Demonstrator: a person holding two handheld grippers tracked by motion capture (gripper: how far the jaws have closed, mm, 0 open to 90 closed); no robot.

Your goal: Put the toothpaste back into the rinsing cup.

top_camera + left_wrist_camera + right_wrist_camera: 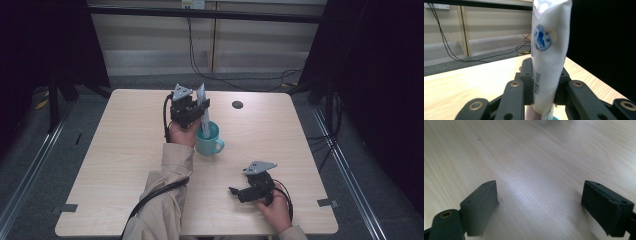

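A white tube (pixel 202 102) with a blue round mark (pixel 542 40) stands upright, its lower end inside a teal mug (pixel 209 140) near the table's middle. My left gripper (pixel 192 110) is shut on the tube, and in the left gripper view both black jaws press its sides (pixel 546 82). My right gripper (pixel 239 192) rests low over the table near the front right, held by a hand. Its jaws stand wide apart (pixel 539 205) over bare wood with nothing between them.
The light wooden table (pixel 125 150) has a small dark round hole (pixel 237 104) at the back right. Black cables trail on the floor behind the table, and dark curtains flank both sides.
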